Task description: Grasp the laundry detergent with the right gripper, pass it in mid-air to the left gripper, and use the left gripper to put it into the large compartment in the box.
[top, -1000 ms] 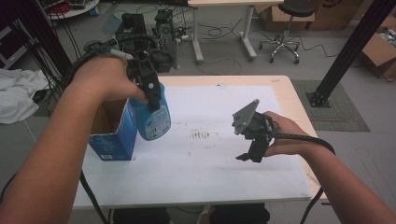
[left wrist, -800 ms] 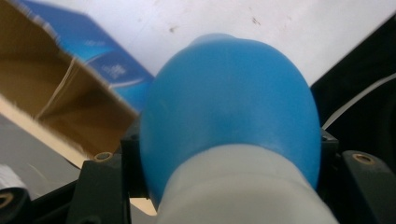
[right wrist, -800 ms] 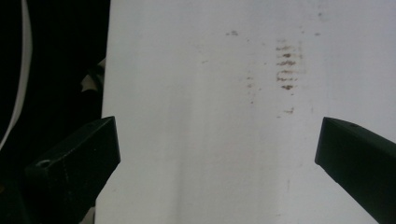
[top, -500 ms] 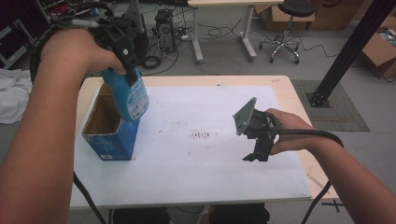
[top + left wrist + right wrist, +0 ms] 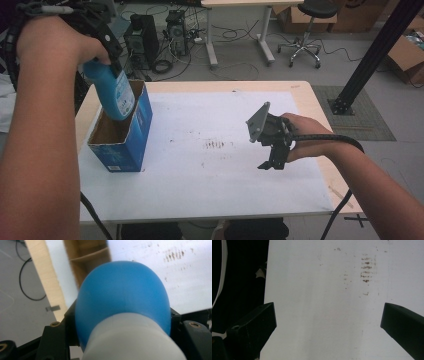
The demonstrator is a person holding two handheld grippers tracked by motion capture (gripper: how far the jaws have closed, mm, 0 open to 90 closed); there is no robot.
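In the high view, the left claw [image 5: 107, 47] in the upper left of the frame is clamped on the neck of a blue bottle [image 5: 112, 90], which hangs tilted with its base just inside the open top of a blue cardboard box [image 5: 125, 147] at the left of the desk [image 5: 200, 200]; that pose suits lowering the bottle into the box. At the centre right the right claw [image 5: 272, 162] hovers over the white sheet, apparently kept clear of the work. In the left gripper view, the bottle's rounded blue body [image 5: 122, 297] sits pinched between the 2 jaws, with the box's brown inside [image 5: 87, 257] at the top. In the right gripper view, the right claw's 2 jaws stand wide apart over the stained sheet [image 5: 324, 302], grasping nothing.
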